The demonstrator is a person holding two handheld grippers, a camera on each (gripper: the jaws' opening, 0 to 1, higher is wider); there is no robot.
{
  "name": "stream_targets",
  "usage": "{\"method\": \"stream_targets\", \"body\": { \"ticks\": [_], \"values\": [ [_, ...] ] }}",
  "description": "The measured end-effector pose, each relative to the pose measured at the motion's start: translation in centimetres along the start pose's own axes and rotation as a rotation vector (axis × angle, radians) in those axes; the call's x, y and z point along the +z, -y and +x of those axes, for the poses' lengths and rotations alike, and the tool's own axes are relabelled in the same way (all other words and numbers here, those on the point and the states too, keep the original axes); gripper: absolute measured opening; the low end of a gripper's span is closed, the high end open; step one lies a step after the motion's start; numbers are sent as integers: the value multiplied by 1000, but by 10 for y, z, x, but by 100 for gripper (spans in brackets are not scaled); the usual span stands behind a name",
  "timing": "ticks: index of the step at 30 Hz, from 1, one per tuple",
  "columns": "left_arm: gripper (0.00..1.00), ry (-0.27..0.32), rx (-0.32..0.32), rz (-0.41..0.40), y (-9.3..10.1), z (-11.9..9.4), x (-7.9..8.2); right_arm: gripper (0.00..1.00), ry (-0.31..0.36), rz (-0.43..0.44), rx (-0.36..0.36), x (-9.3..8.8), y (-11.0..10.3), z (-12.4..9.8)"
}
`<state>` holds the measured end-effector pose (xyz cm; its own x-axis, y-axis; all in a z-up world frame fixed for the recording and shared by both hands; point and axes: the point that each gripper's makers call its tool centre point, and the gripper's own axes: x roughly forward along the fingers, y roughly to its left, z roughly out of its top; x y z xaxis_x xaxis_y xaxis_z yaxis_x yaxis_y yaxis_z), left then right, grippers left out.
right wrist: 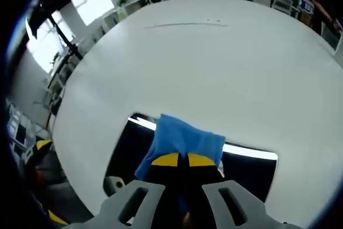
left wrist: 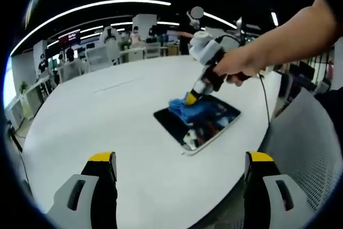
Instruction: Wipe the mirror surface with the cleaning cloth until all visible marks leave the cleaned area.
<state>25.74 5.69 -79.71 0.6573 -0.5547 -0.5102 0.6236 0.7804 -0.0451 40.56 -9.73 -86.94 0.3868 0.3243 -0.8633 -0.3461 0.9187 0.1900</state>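
So in the left gripper view the left gripper (left wrist: 181, 172) is hanging out above the near edge of the big white counter (left wrist: 107, 116), its two yellow-tipped fingers (left wrist: 102, 159) spread wide apart with nothing between them, well back from the action. Further in and to the right, the mirror (left wrist: 211, 127) lies flat on the counter, a dark rectangle with rounded corners that reflects some ceiling light along its near edge. The blue cleaning cloth (left wrist: 182, 110) sits bunched up on the far-left part of the mirror, and the right gripper (left wrist: 191, 98) comes down on it at a slant from the upper right, held by a person's hand (left wrist: 238, 65), yellow tips pressed right into the cloth. A grey mesh chair back (left wrist: 305, 143) pokes in at the right edge, and there are desks and people way off in the background. Over in the right gripper view you're looking straight down the right gripper (right wrist: 183, 160): its fingers (right wrist: 166, 160) are pinched together with basically no gap, and the cleaning cloth (right wrist: 185, 138) is clamped between them, fanning out just past the tips and draping over the mirror (right wrist: 249, 167). The cloth covers the middle of the mirror's far edge, with dark glass showing on either side of it and the white counter (right wrist: 203, 68) stretching away beyond.
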Motion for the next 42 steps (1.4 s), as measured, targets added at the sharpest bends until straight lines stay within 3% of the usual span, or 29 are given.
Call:
{"method": "stream_targets", "body": {
  "ticks": [5,8,12,22,39,42],
  "values": [
    [100,-14,-23,-3,4,1,-3,0,8,-57,-35,-1,-2,0],
    [100,-34,-25,7,4,1,-7,0,30,-27,-11,0,1,0],
    [100,-31,-23,-5,3,1,-6,0,61,86,11,1,2,0],
    [99,-23,-13,-20,0,-1,-6,0,81,21,0,1,1,-1],
    [100,-32,-33,-3,5,0,-7,0,60,26,9,1,7,-1],
    [100,-36,-37,-1,4,0,-8,0,51,-68,-33,1,13,-3]
  ]
}}
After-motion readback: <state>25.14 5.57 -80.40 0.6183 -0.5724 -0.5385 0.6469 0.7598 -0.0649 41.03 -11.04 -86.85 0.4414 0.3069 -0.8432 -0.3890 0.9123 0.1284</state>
